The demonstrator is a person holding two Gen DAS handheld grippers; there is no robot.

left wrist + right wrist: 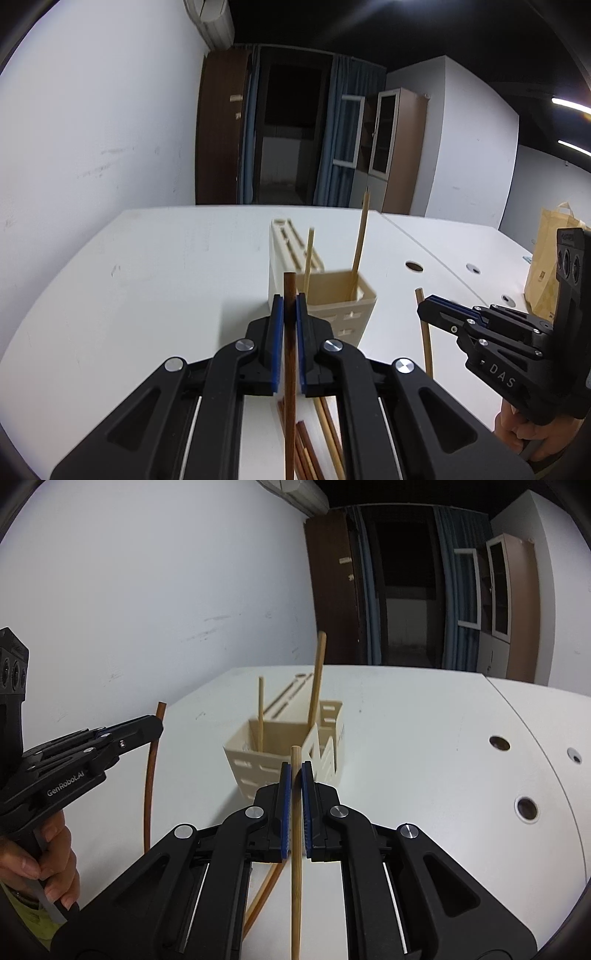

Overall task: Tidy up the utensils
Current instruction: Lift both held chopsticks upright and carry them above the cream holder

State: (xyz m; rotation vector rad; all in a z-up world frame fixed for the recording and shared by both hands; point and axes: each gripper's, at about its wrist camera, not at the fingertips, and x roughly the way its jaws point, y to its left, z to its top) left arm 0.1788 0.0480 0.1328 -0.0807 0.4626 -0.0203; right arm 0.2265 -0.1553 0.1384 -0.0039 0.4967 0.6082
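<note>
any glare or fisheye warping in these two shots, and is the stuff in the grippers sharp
Left wrist view: bright ceiling lights flare at the right edge, dark rounded corners, the white table bows; the dark chopstick in the left gripper is sharp. Right wrist view: no glare, the same curved edges; the light chopstick in the right gripper is sharp, and the doorway behind is dim.

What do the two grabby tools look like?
Both are black plastic. The left tool and right tool each have two fingers lined with blue ribbed pads, joined by linked bars with round silver bolts. White lettering marks their sides. Bare hands grip the handles; no sleeves show.
</note>
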